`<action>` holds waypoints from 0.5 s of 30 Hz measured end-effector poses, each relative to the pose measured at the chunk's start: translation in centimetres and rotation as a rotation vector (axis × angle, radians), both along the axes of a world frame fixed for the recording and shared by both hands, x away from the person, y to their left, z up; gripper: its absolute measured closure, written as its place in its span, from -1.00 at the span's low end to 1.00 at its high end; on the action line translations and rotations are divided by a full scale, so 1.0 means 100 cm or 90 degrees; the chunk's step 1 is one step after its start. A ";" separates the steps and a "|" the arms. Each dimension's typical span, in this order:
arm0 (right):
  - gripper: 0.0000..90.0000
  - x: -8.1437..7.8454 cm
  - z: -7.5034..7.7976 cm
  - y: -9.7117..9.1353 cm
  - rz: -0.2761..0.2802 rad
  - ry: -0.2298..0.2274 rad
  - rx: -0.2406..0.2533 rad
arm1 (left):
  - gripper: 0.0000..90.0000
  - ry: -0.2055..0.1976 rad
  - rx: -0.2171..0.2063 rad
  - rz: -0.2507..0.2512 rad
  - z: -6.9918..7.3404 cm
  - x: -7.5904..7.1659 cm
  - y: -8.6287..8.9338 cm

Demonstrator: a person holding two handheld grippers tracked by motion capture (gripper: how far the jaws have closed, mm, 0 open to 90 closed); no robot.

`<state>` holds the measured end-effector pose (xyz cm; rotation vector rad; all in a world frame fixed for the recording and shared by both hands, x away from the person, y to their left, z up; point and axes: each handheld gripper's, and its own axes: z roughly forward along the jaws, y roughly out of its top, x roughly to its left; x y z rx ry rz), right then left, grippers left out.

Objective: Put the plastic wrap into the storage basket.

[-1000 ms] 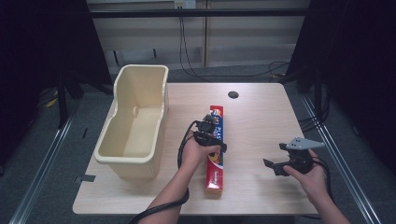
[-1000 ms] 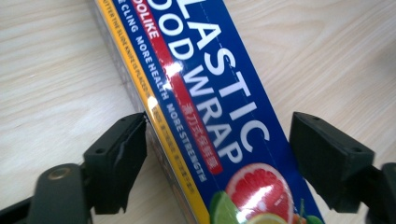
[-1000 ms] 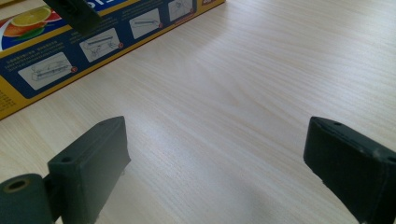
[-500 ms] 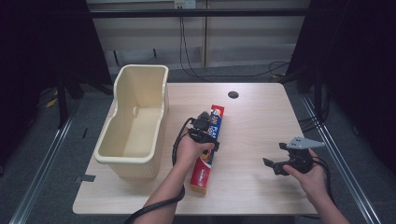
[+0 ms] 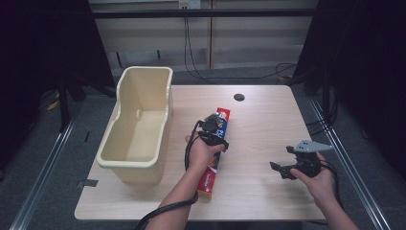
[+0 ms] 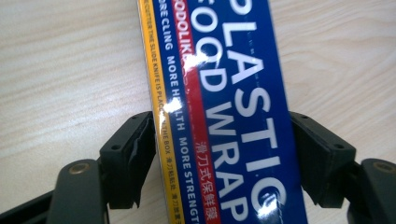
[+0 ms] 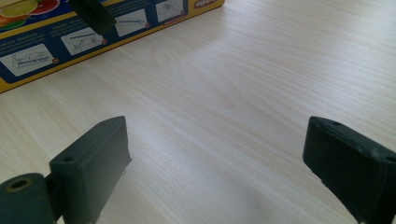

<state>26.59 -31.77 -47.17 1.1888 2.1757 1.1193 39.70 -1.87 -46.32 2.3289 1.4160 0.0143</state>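
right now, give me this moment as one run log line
left gripper: shut on plastic wrap box | right gripper: open, over bare table | bin: empty, left of box

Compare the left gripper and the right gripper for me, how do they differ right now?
The left gripper has its jaws on either side of the plastic wrap box, while the right gripper is open with nothing between its jaws. The left gripper sits over the middle of the table, by the cream bin; the right gripper is near the table's right edge, away from the box. Both are black, two-jawed and hand-held.
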 end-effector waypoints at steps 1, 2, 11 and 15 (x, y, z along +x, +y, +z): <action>-0.84 0.000 0.000 0.000 -0.002 -0.001 0.002 | -0.36 0.000 -0.001 0.004 -0.001 0.001 -0.002; -0.84 0.000 0.000 0.000 -0.001 -0.001 0.001 | -0.35 0.005 0.007 0.001 -0.001 0.002 -0.001; -0.85 -0.001 0.001 -0.003 -0.001 -0.005 0.006 | -0.11 0.031 0.063 -0.018 0.010 0.005 0.004; -0.85 0.000 0.002 -0.002 0.004 -0.009 0.009 | -0.11 0.060 0.072 -0.028 0.019 0.004 0.005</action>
